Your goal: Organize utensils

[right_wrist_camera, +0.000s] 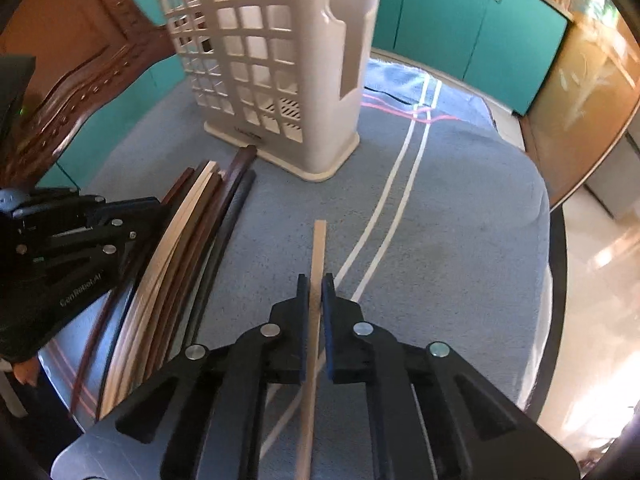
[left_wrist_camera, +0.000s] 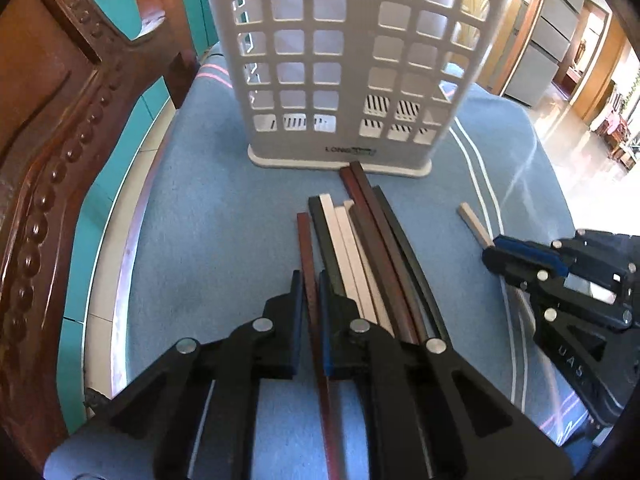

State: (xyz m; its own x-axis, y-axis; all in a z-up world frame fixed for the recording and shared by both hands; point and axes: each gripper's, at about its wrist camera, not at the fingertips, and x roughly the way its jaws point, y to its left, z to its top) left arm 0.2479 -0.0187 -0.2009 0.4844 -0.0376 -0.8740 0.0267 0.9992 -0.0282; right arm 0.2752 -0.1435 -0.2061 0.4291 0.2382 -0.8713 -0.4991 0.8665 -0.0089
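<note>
Several chopsticks (left_wrist_camera: pixel 360 248), brown, white and black, lie in a bundle on the blue cloth in front of a white lattice utensil holder (left_wrist_camera: pixel 344 64). My left gripper (left_wrist_camera: pixel 310 280) is shut on a reddish-brown chopstick (left_wrist_camera: pixel 308 248) at the left of the bundle. My right gripper (right_wrist_camera: pixel 316 284) is shut on a beige chopstick (right_wrist_camera: pixel 319 248), apart from the bundle (right_wrist_camera: pixel 192 240). The right gripper also shows in the left wrist view (left_wrist_camera: pixel 490 254), holding that beige chopstick (left_wrist_camera: pixel 472 220). The holder (right_wrist_camera: pixel 272 60) stands upright beyond both.
A carved wooden chair back (left_wrist_camera: pixel 52 128) stands at the left. The blue cloth (right_wrist_camera: pixel 460 208) with white stripes covers a round table; its edge drops off at the right. Teal cabinets (right_wrist_camera: pixel 460 28) stand behind.
</note>
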